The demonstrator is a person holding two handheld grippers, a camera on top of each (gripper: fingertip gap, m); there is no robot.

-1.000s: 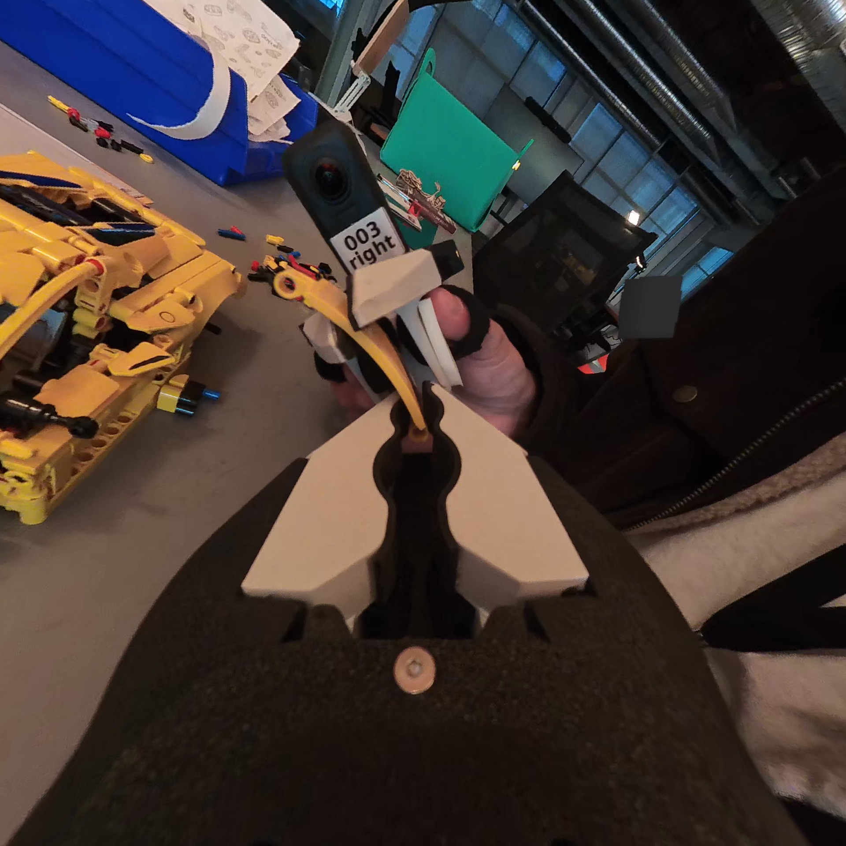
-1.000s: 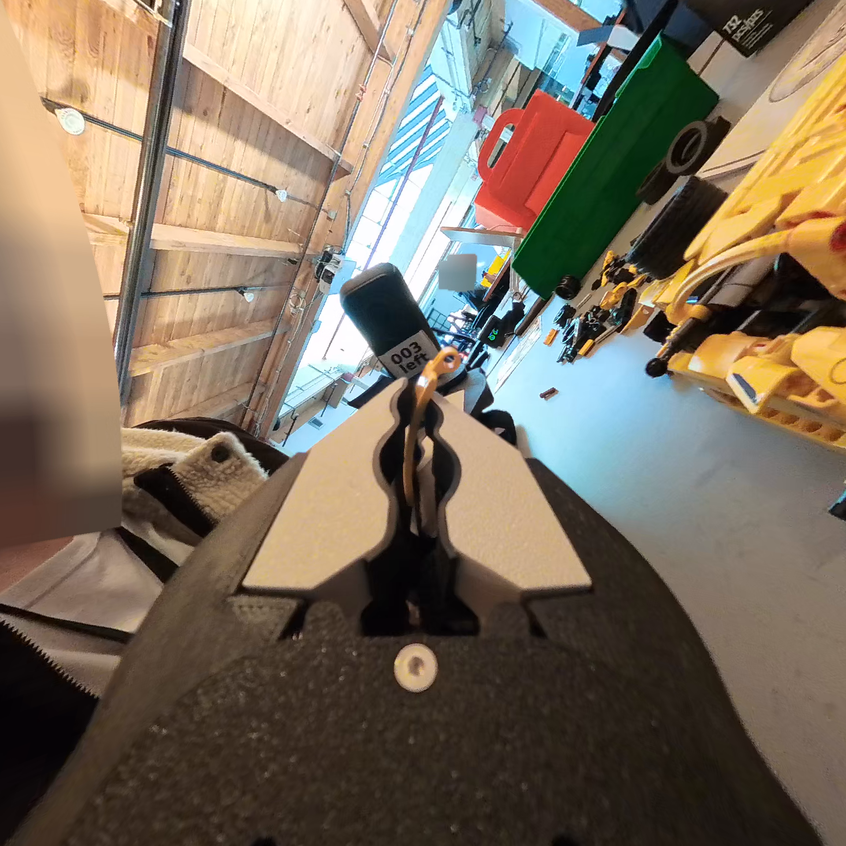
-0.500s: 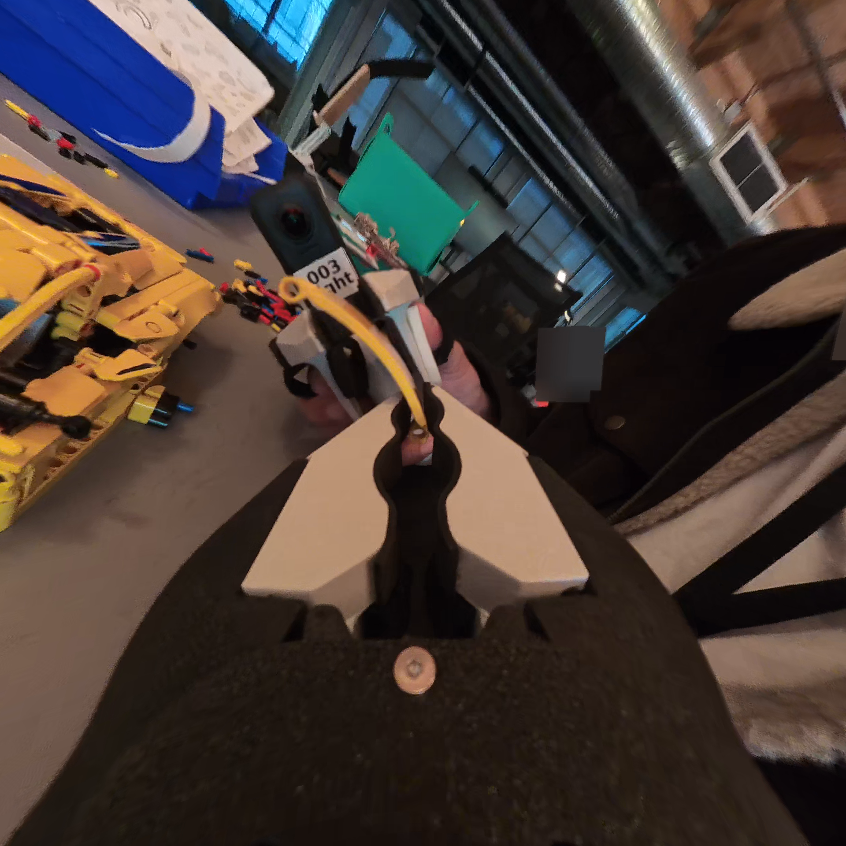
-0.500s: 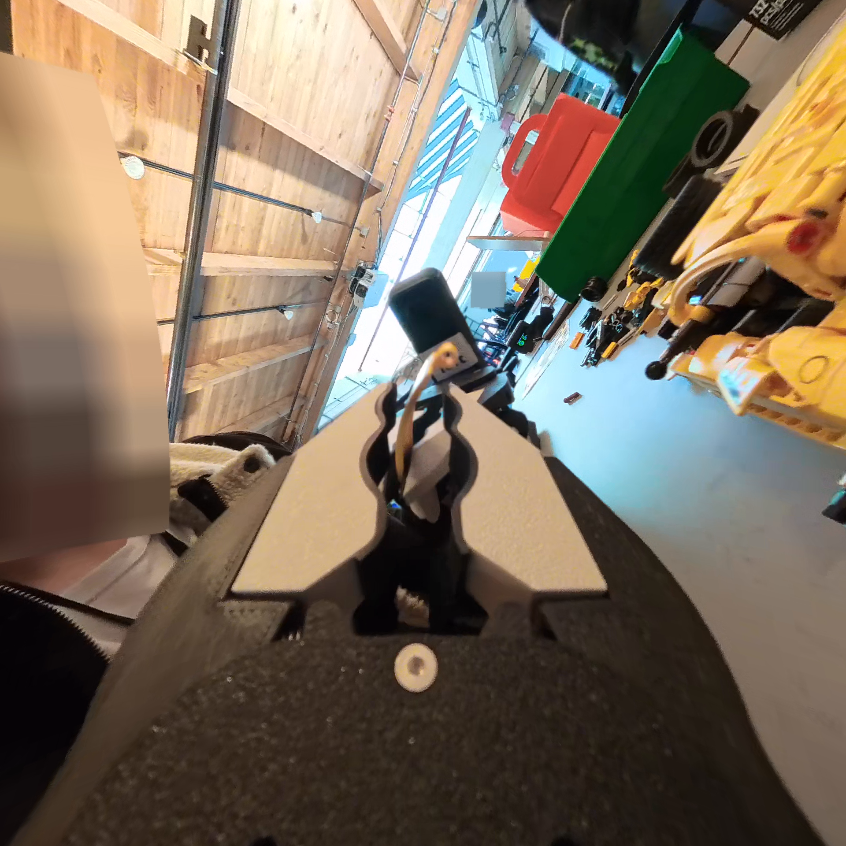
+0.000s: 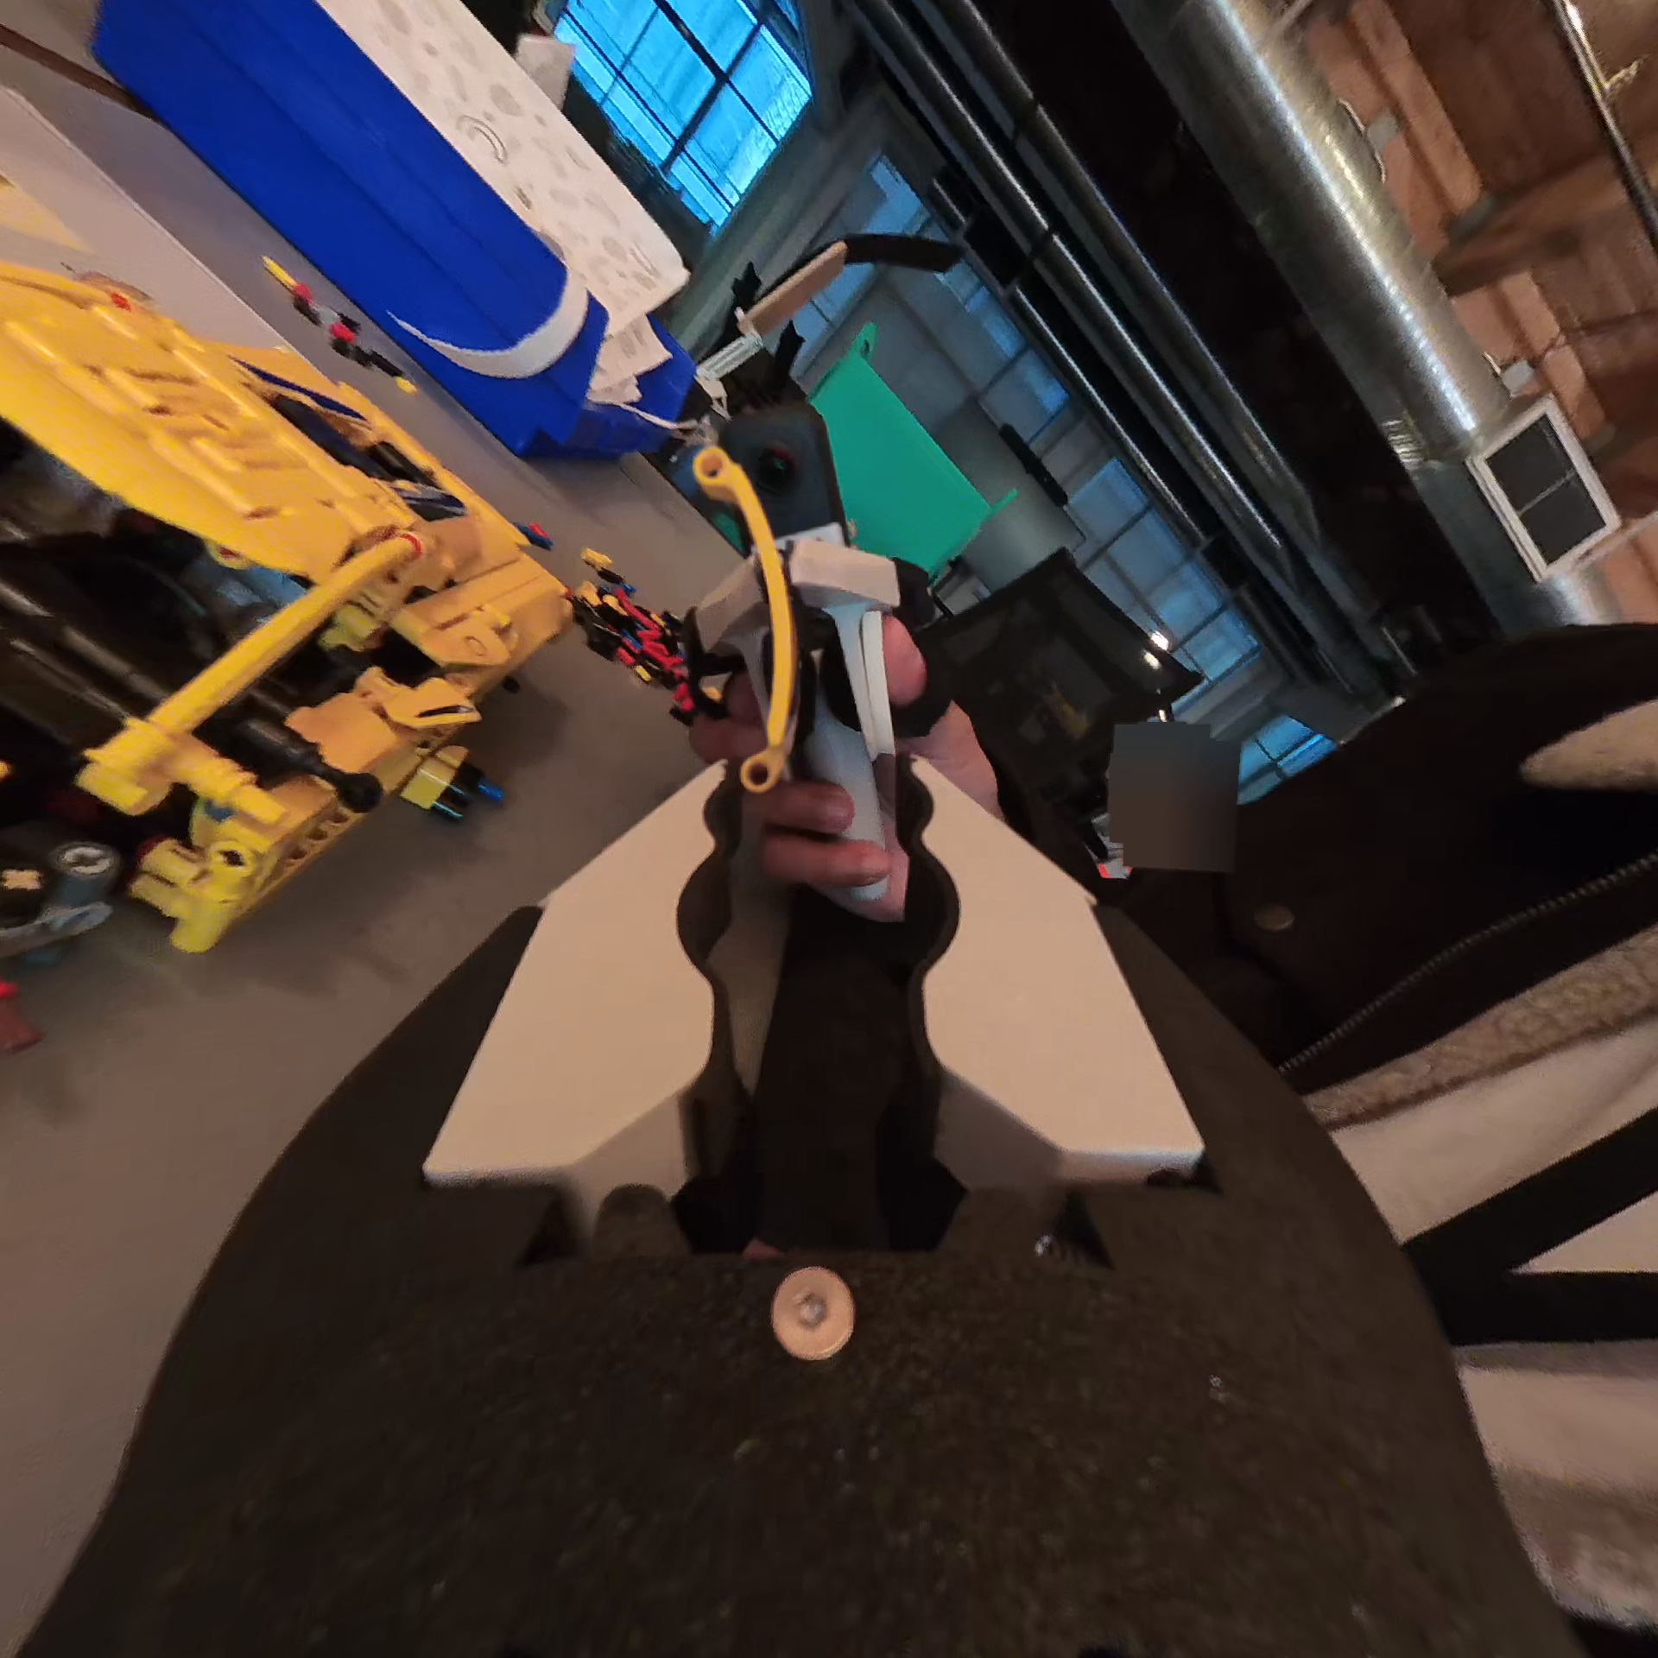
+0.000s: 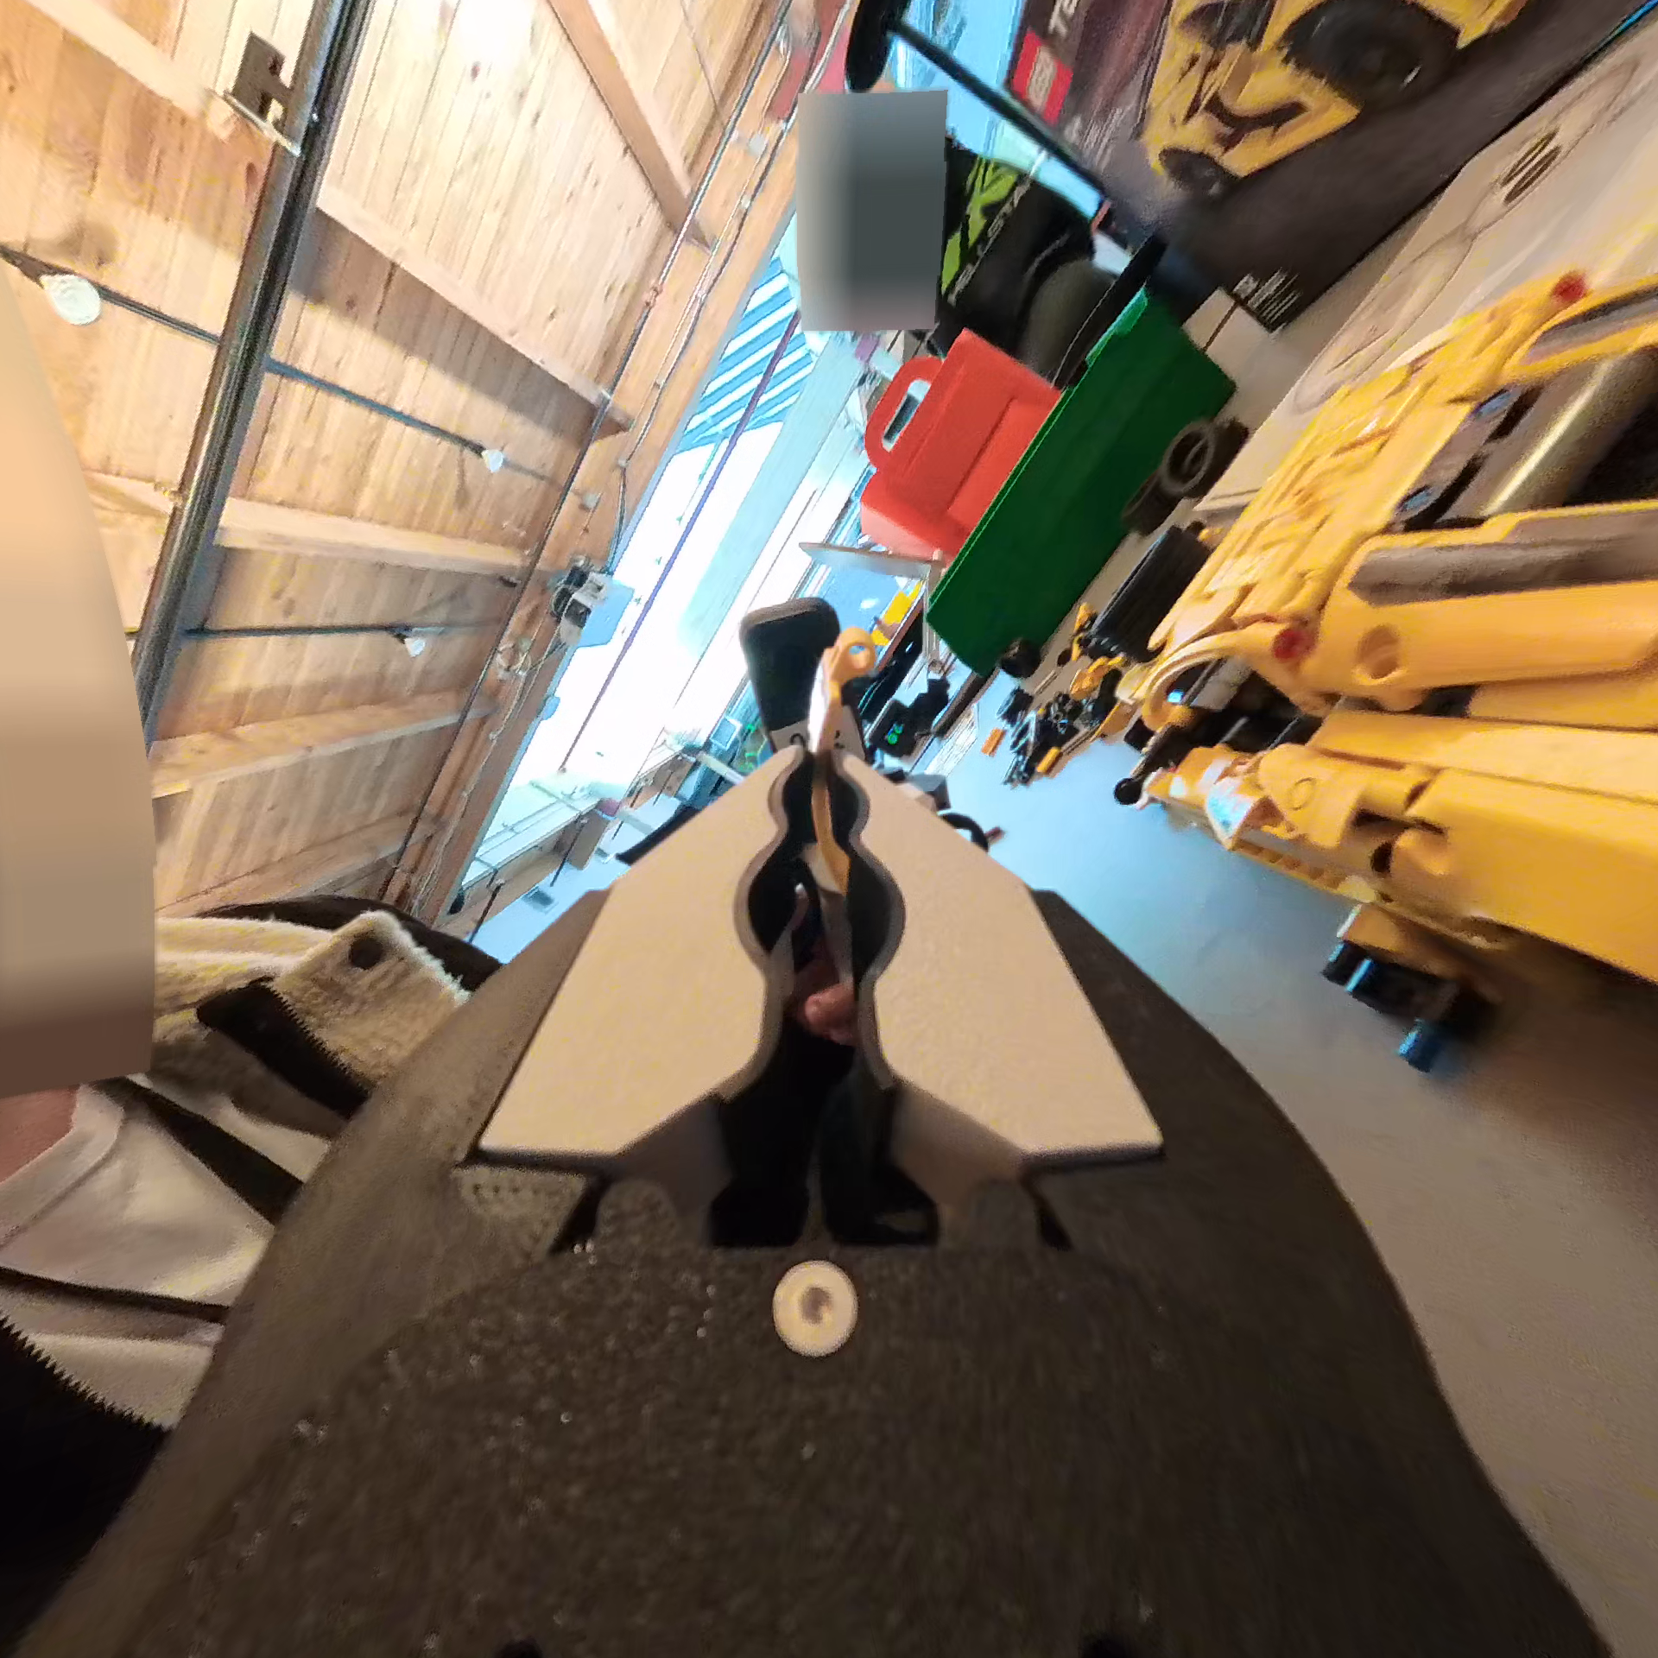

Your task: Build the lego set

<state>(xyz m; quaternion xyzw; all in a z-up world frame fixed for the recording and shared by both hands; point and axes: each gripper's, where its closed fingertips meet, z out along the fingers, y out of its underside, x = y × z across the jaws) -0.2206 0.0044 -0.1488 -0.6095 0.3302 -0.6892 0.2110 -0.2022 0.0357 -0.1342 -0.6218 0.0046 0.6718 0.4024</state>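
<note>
In the left wrist view my left gripper is open and empty. Its white fingers stand apart just short of the lower end of a thin curved yellow lego piece. My right gripper, held by a hand, faces it and is shut on that piece around its middle. In the right wrist view my right gripper is shut on the yellow piece, whose ringed end sticks out past the tips. The big yellow lego car stands on the grey table at the left, and it also shows at the right in the right wrist view.
A blue bin with paper sheets and a green bin stand beyond the car. Loose small pieces lie by the car. The right wrist view shows a green bin, a red bin, black tyres and the set's box. My hands' fingertips stand some 4 cm from each other.
My left gripper held the piece's lower end, then let go and opened. My right gripper opened briefly and shut on the piece again. The piece now hangs in the right gripper alone.
</note>
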